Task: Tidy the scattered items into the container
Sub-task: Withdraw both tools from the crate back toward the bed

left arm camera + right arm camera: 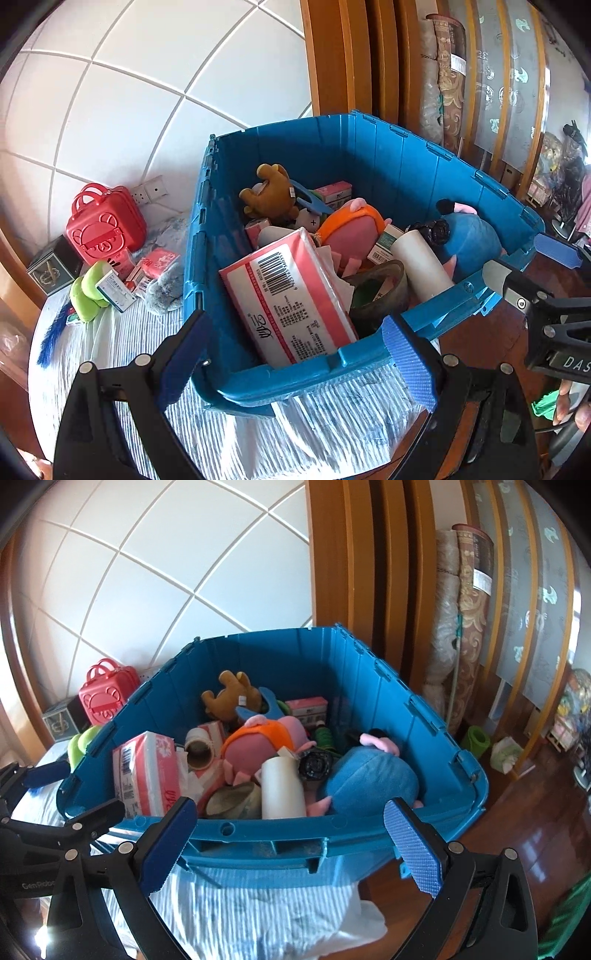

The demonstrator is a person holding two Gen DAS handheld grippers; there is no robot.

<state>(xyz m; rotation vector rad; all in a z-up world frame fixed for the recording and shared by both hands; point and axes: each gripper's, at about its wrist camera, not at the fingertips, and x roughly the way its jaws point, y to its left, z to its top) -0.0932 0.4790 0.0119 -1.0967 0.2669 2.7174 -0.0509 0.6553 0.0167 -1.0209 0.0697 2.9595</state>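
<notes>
Blue plastic container (280, 827) sits packed on a striped cloth (110, 354), beside a tiled wall.
Inside lie a pink tissue pack (291, 295), a brown bear (267, 194), a white roll (282, 788) and a blue plush (373, 782); a red case (105, 225) and green toy (90, 290) remain outside. The left gripper (295, 362) and right gripper (290, 843) gape wide, holding nothing.
</notes>
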